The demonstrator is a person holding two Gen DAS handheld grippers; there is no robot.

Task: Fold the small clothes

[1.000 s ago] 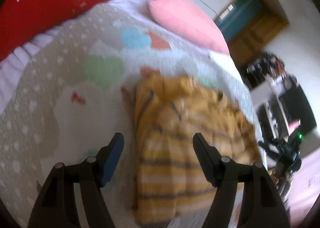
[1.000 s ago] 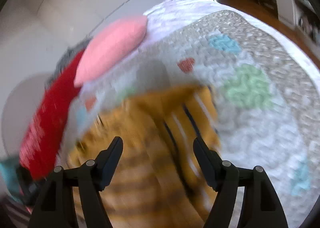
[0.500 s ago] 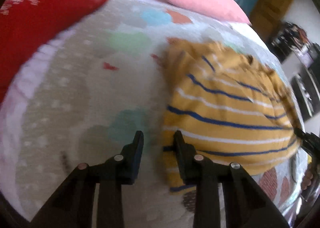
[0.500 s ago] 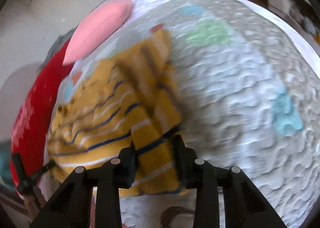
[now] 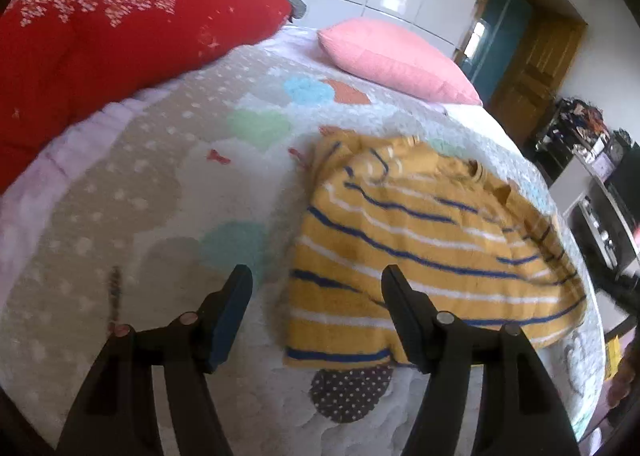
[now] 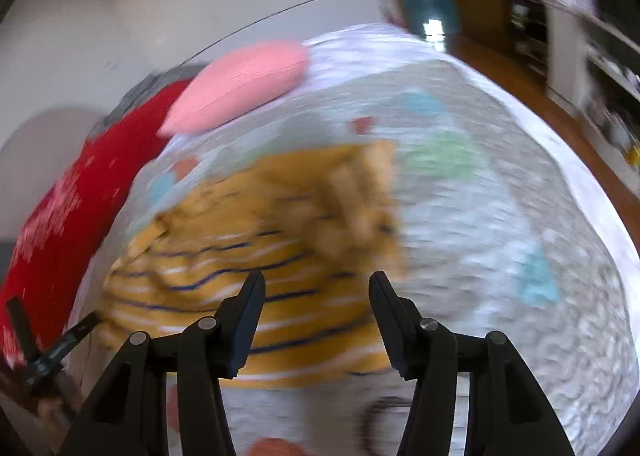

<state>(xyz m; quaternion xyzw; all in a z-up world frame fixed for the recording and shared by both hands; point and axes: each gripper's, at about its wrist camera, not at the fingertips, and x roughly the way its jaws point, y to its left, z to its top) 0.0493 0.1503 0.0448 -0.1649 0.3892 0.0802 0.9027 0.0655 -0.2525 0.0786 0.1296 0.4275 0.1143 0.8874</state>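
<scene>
A: Half a second ago both pairs of fingers were nearly closed at the near edge of the yellow knit garment with blue and white stripes [image 5: 404,256]. Now the left gripper [image 5: 316,292] and right gripper [image 6: 316,296] are standing wide open, holding nothing.

B: So the fold is being released; the garment is lying doubled on the quilted patchwork bed cover [image 5: 160,195].

A: Beyond it the pink pillow [image 5: 392,55] and red floral quilt [image 5: 100,35] are lying well apart, blocking nothing.
</scene>
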